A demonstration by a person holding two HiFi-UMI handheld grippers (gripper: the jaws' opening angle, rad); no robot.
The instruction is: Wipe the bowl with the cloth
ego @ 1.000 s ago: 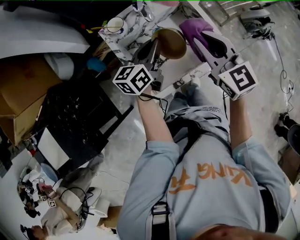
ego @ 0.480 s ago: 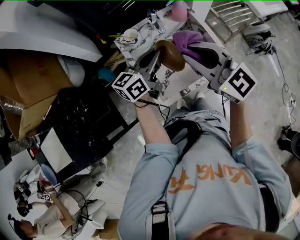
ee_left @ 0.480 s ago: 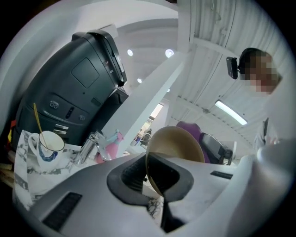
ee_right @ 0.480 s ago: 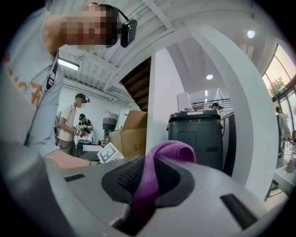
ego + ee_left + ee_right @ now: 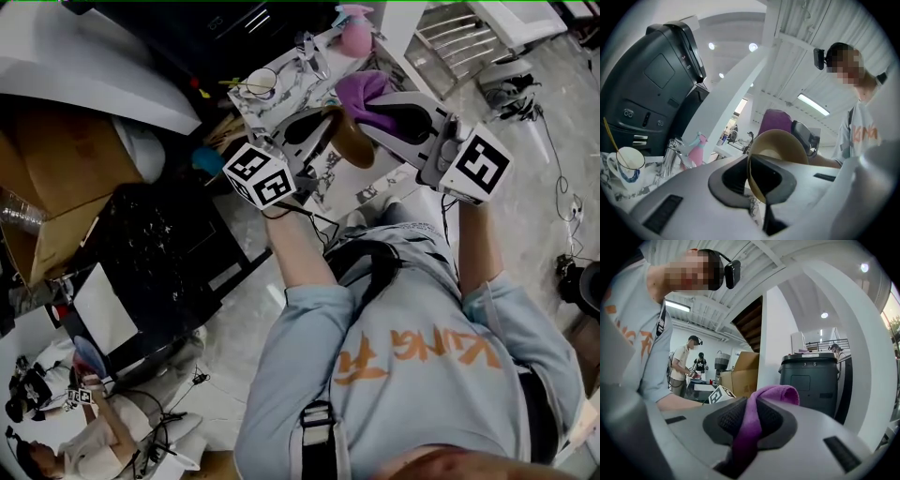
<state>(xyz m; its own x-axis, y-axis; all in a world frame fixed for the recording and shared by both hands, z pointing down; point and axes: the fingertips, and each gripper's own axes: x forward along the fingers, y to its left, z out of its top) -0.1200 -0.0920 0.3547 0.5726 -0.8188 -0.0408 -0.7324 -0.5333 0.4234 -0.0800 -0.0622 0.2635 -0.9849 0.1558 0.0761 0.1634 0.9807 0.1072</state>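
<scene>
Both grippers have come up and drawn closer together since a second ago. Left gripper (image 5: 754,185): jaws clamped on the rim of the tan bowl (image 5: 780,145), which is held tipped on edge in the air. Right gripper (image 5: 749,425): jaws pinch the purple cloth (image 5: 776,392), just beside the bowl; contact not discernible. Beyond, on the marble counter (image 5: 286,67): mug (image 5: 261,82), pink spray bottle (image 5: 354,37).

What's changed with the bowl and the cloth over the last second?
The left tool has tipped the bowl from nearly mouth-up onto its edge, and the right tool has brought the purple cloth right up to it. Both tools stay shut, on bowl and cloth.
</scene>
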